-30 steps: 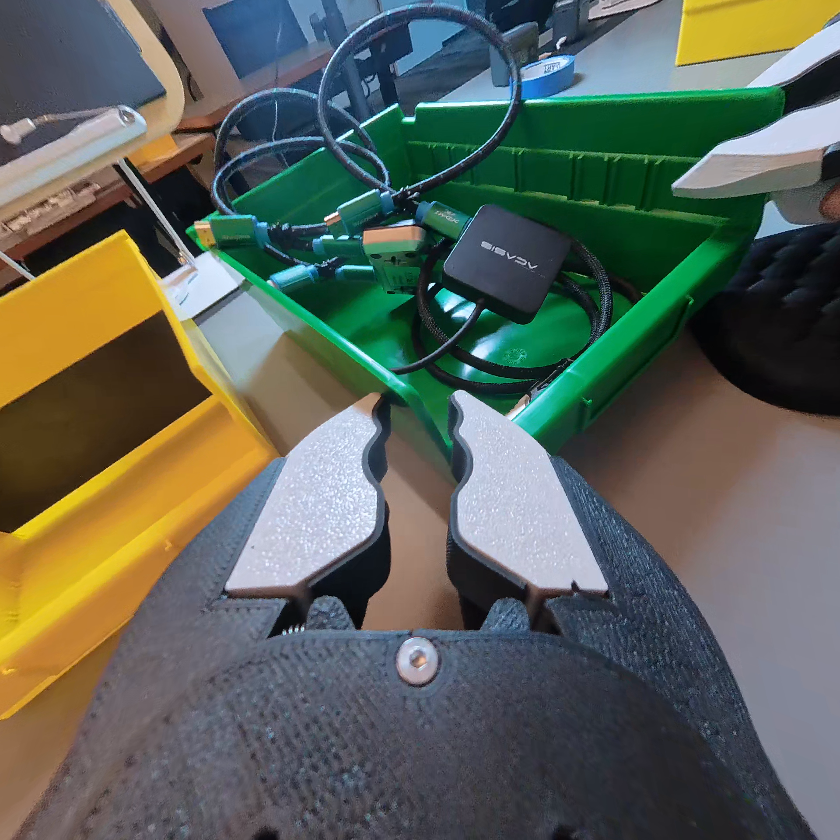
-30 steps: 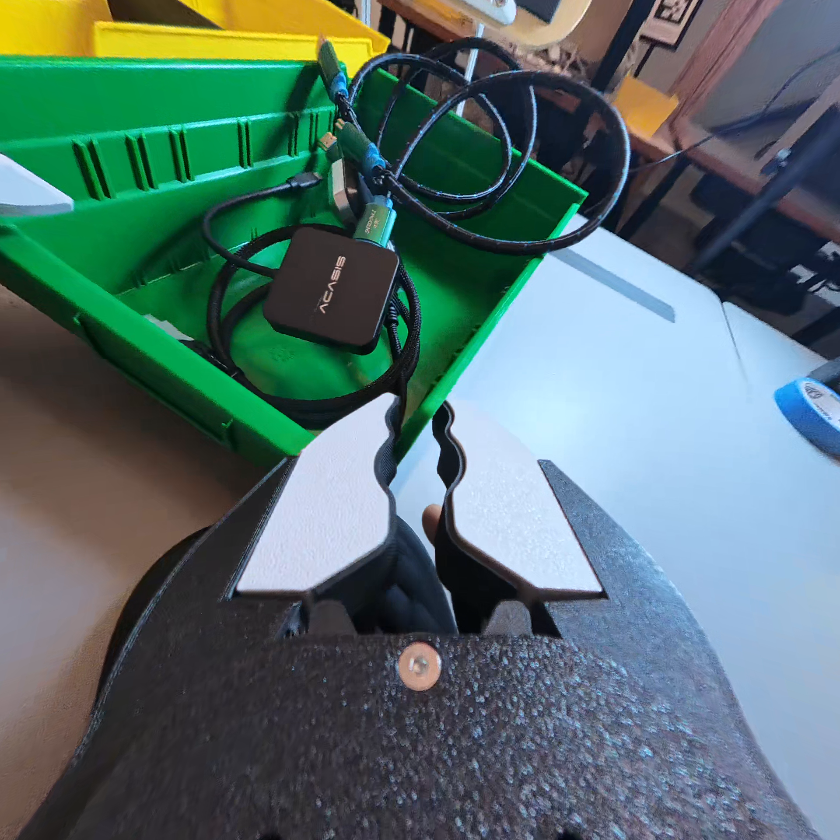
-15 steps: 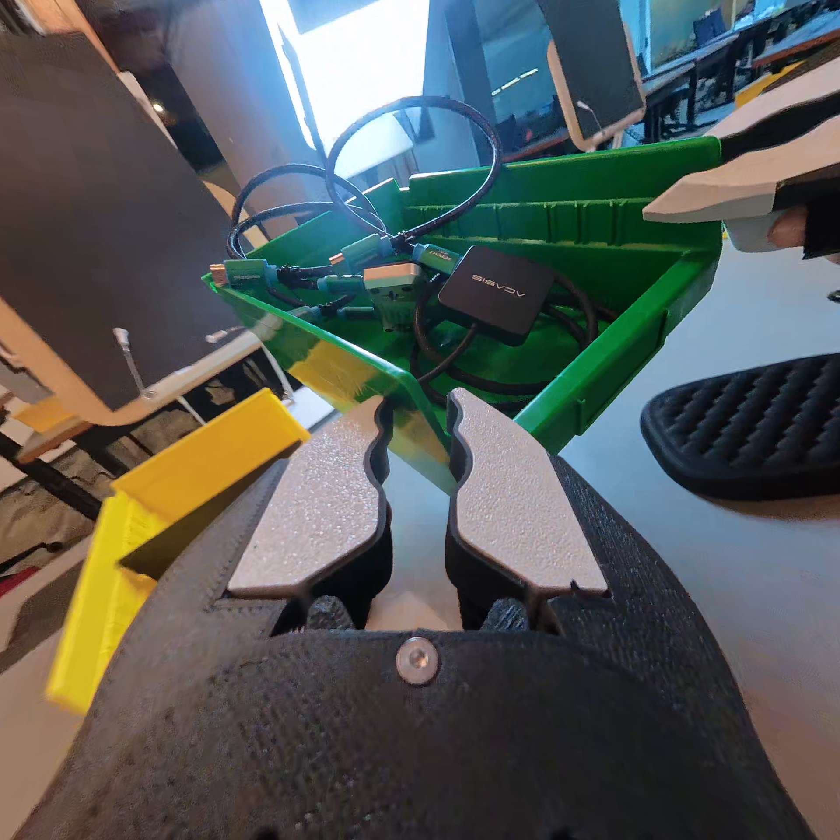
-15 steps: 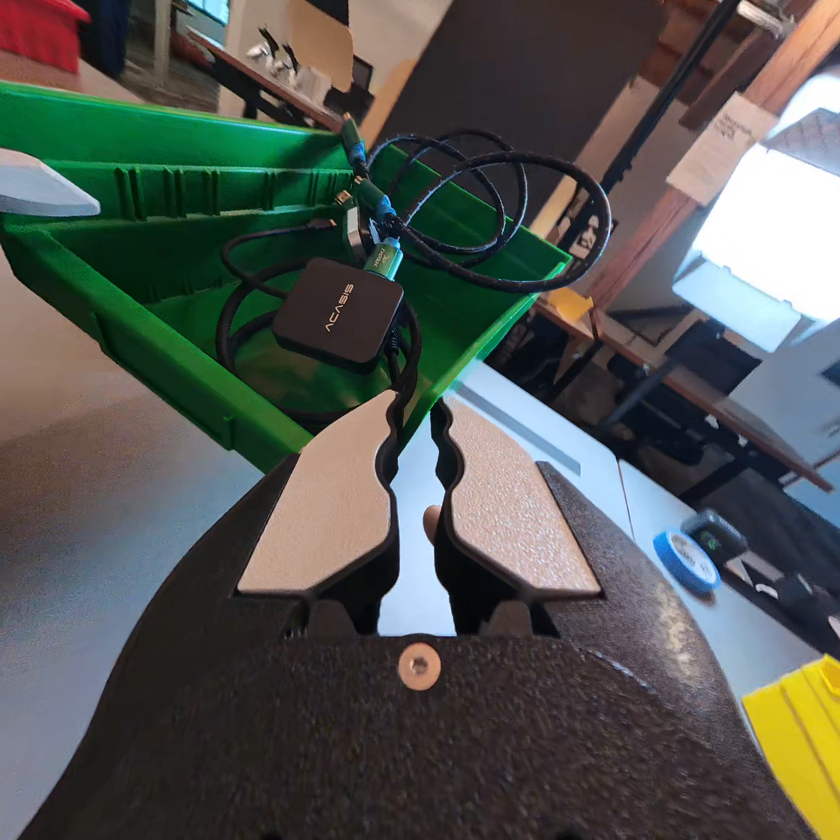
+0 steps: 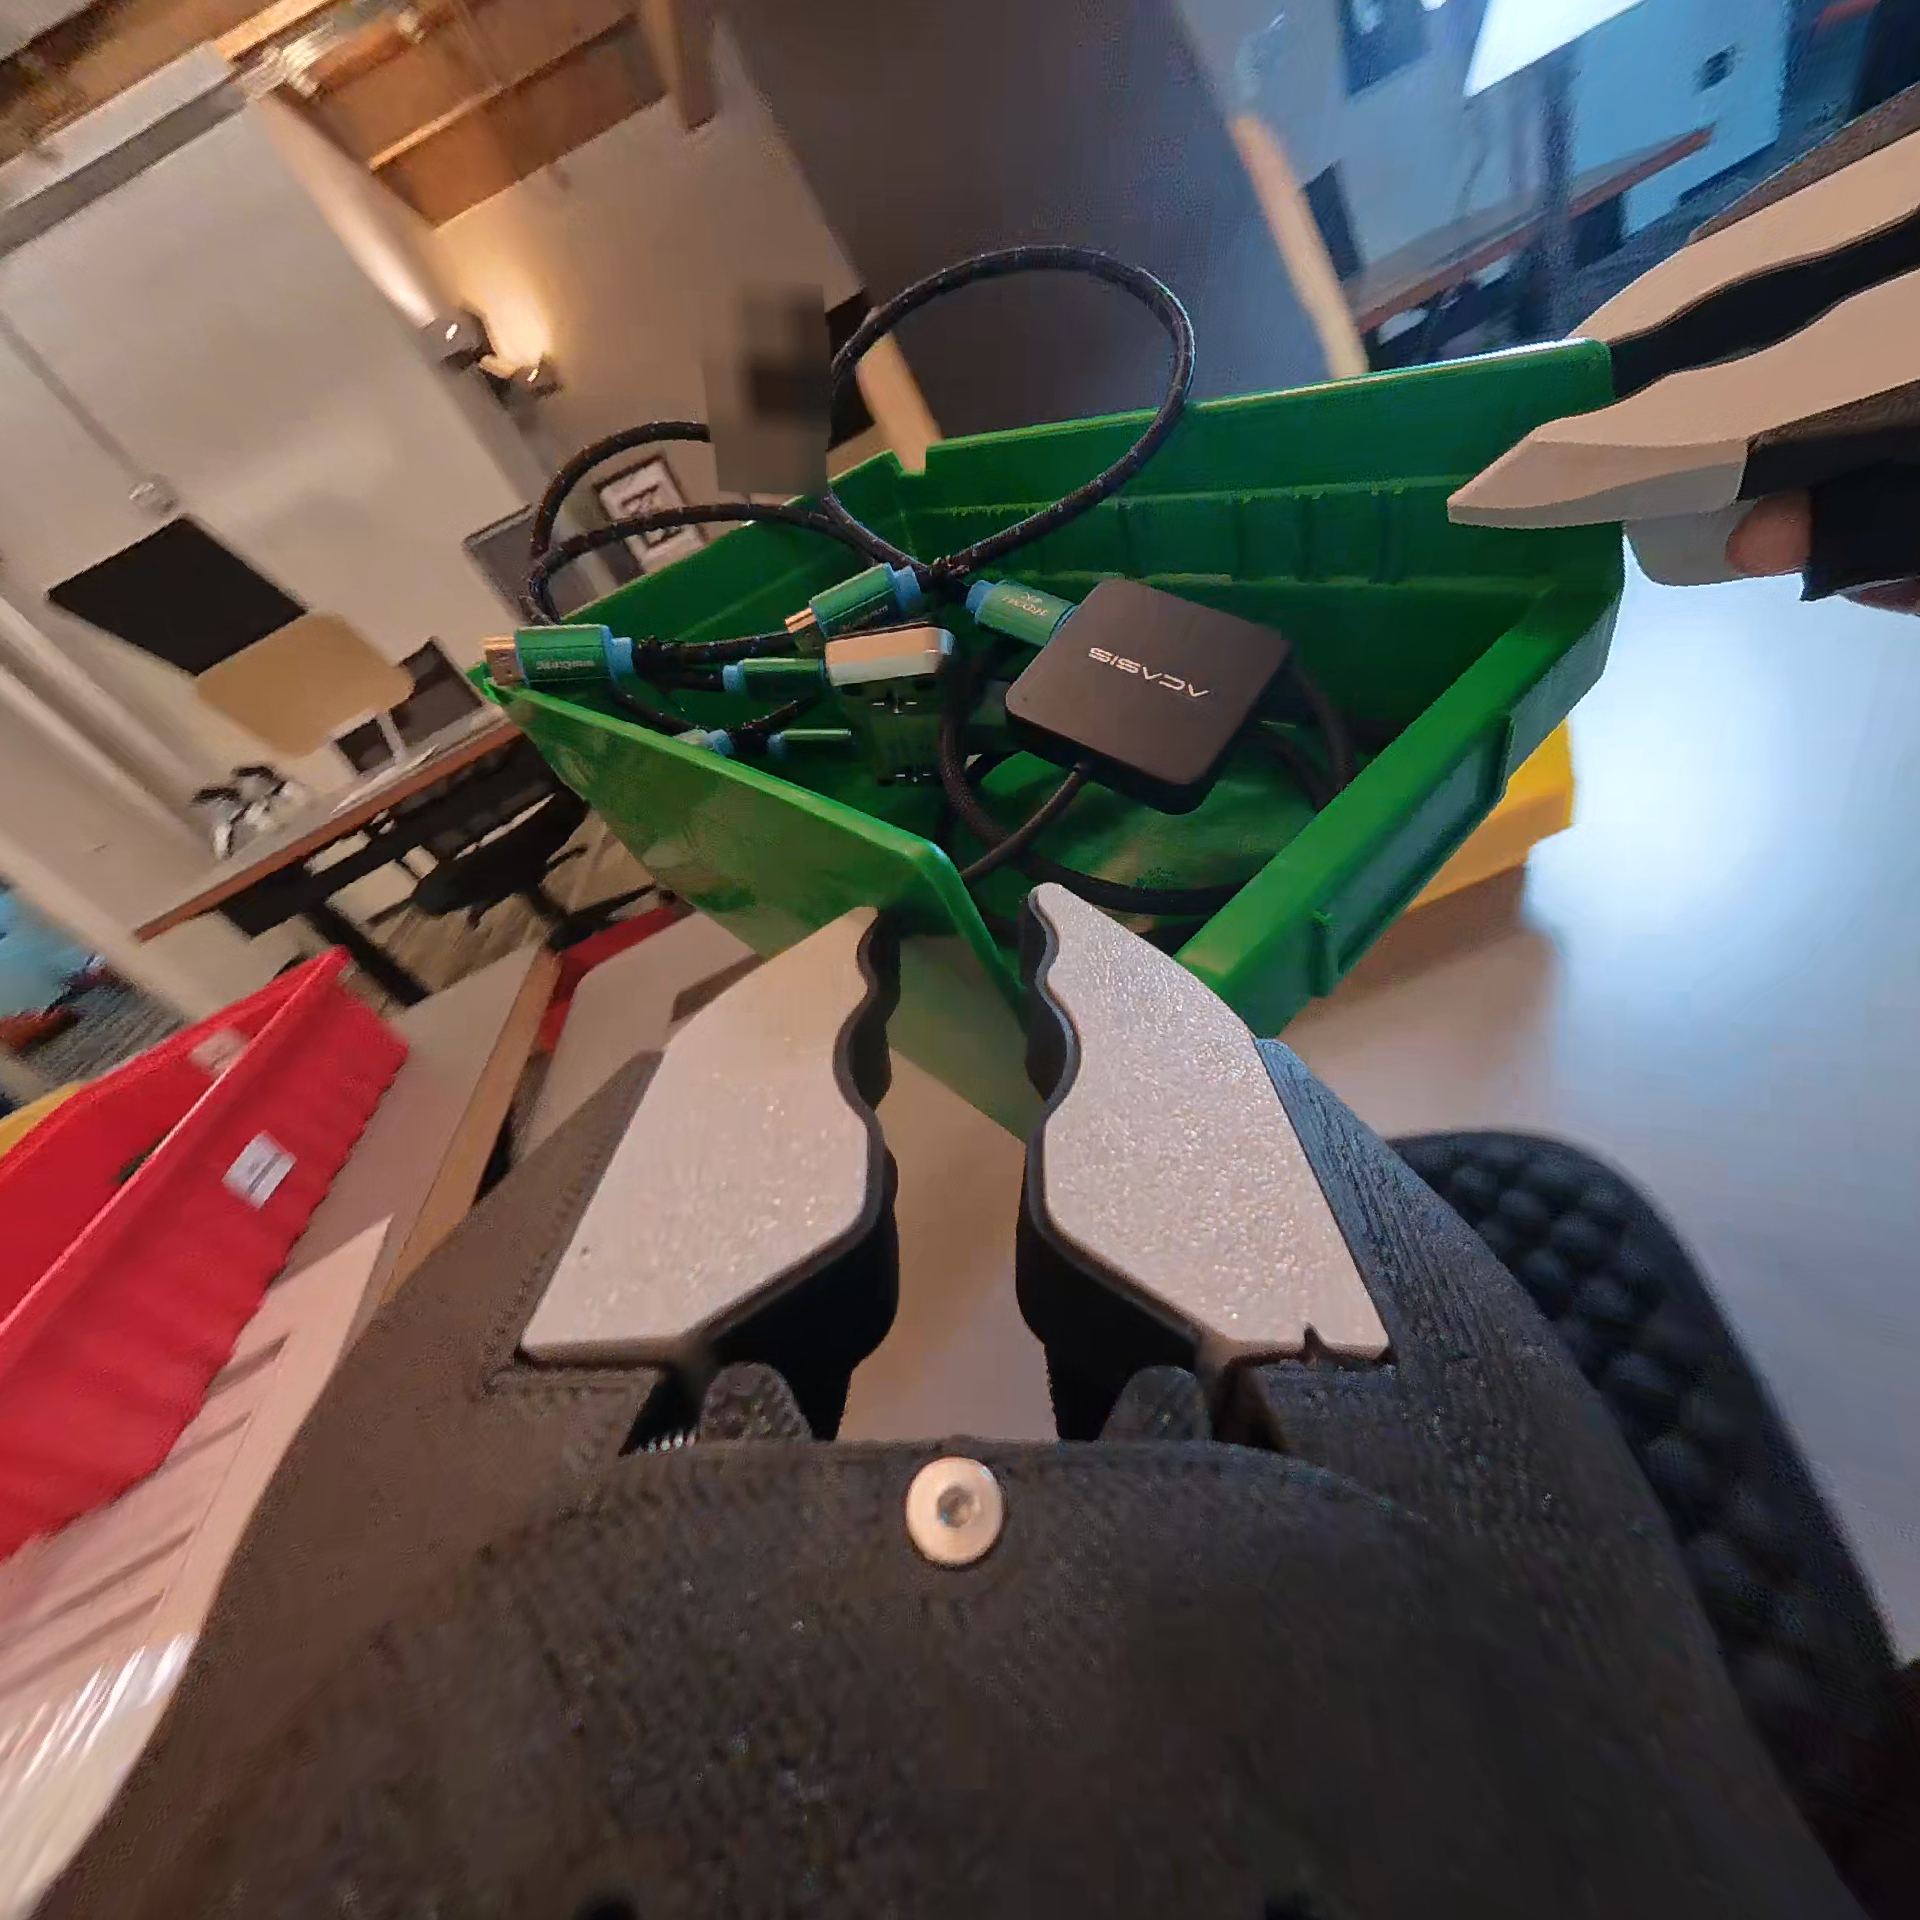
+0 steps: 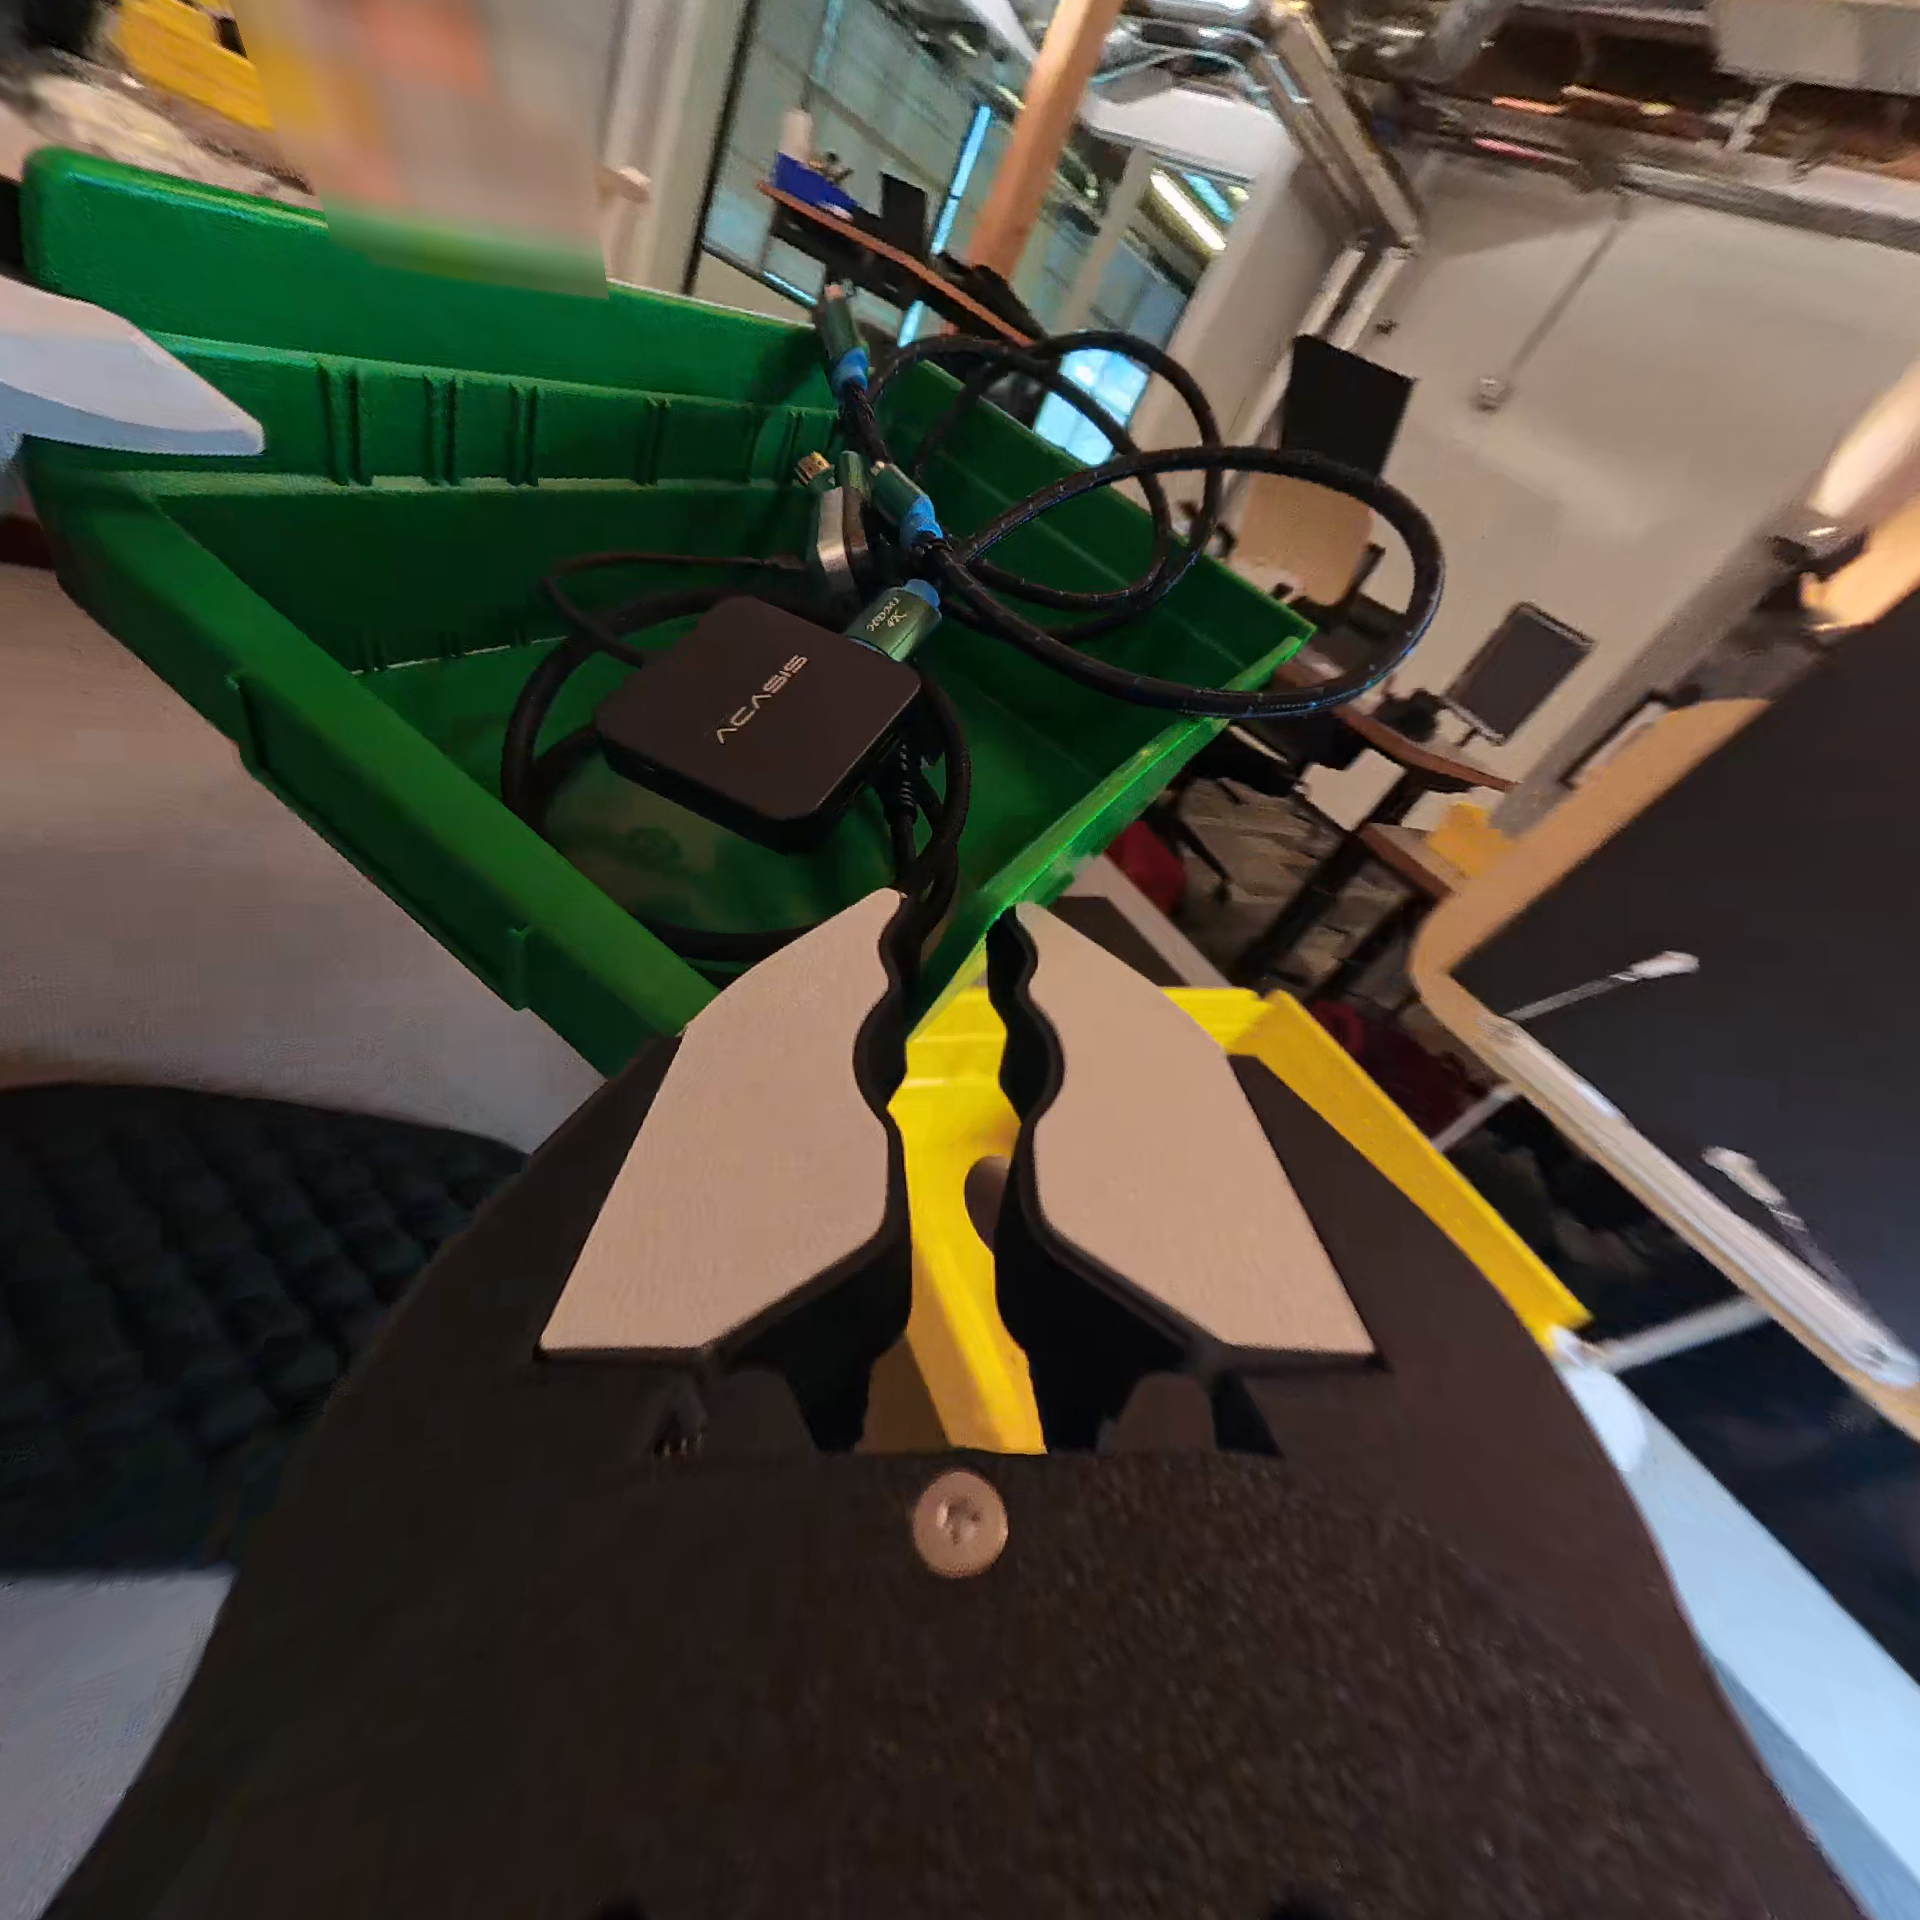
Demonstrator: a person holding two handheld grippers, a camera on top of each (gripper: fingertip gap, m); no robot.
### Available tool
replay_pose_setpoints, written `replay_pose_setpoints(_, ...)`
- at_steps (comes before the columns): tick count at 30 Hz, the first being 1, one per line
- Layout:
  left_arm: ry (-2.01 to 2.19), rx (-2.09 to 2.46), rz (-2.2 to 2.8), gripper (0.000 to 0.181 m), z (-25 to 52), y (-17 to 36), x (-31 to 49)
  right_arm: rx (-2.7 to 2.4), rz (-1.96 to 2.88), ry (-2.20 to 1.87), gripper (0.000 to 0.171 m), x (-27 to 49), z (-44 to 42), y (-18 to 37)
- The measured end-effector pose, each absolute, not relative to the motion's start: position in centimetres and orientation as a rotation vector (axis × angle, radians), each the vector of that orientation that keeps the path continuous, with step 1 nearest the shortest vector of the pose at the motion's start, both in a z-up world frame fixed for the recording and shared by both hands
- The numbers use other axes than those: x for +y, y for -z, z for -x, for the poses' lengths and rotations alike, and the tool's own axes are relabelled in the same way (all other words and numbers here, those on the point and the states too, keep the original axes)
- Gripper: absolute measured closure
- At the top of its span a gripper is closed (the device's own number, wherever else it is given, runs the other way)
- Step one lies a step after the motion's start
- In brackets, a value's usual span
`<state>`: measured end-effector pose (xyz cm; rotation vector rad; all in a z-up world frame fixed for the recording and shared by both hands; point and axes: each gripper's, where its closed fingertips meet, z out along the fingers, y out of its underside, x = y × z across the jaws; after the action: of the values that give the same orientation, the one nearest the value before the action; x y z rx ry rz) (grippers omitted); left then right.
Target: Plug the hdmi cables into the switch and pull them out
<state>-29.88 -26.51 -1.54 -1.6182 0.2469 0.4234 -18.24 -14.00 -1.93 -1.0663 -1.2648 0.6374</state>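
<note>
A black square switch lies in a green bin on coiled black braided HDMI cables with green plugs. One green plug meets the far edge of the switch. My left gripper is shut on the bin's near side wall. My right gripper is shut on the opposite wall of the bin. The bin hangs tilted between them, off the table. Each gripper's tip shows in the other's view, the right one and the left one.
A black textured pad lies on the table below the bin. A red bin is at the lower left. A yellow bin sits under the green bin's right end. Desks and a black board stand beyond. The left gripper's tips are roughly 20 cm from the right gripper's.
Both grippers have lifted the green bin off the table and swung it; the yellow bin by the left gripper is gone from that view and a red bin shows. The contents stayed put.
</note>
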Motion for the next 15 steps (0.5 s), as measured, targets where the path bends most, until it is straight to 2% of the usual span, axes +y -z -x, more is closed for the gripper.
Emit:
replay_pose_setpoints(7, -0.421, 0.105, 1.777, 0.16, 37.0, 8.9, -27.9, -1.392, 1.202, -0.719, 0.159, -14.0, 26.4, 10.3)
replay_pose_setpoints(11, -0.321, 0.049, 1.84, 0.161, 38.0, 14.2, -26.1, -1.418, 1.274, -0.659, 0.157, -12.6, 26.6, 14.0)
replay_pose_setpoints(15, -0.326, 0.025, 1.832, 0.162, 38.1, 15.4, -23.2, -1.427, 1.342, -0.558, 0.153, -10.8, 25.0, 15.5)
